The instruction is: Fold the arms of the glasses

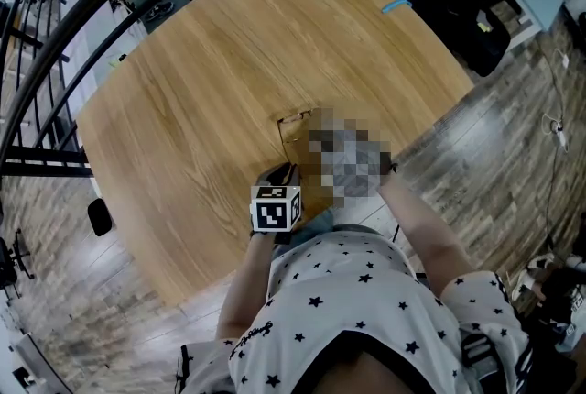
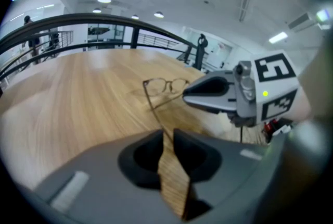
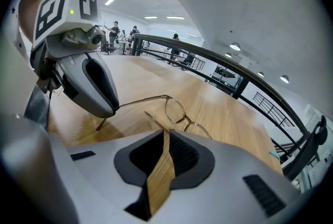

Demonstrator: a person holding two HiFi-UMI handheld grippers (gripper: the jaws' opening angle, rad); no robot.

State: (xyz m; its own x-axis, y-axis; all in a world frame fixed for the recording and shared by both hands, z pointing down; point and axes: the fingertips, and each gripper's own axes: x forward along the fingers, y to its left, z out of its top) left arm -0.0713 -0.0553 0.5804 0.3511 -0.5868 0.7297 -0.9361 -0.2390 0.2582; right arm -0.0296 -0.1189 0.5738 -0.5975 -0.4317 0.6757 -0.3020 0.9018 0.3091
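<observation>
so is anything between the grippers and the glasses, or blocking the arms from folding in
Nothing visible does. The left gripper and the right gripper each have one arm of the glasses between their jaws. Only bare table shows between the two open arms, so both should be free to swing inward.

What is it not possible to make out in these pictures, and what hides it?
Head view: a mosaic patch covers the right gripper; the glasses are too small there to show their arms.
Left gripper view: an arm's thin end runs between the close jaws of the left gripper; whether they pinch it cannot be told.
Right gripper view: the same for the other arm's end.
</observation>
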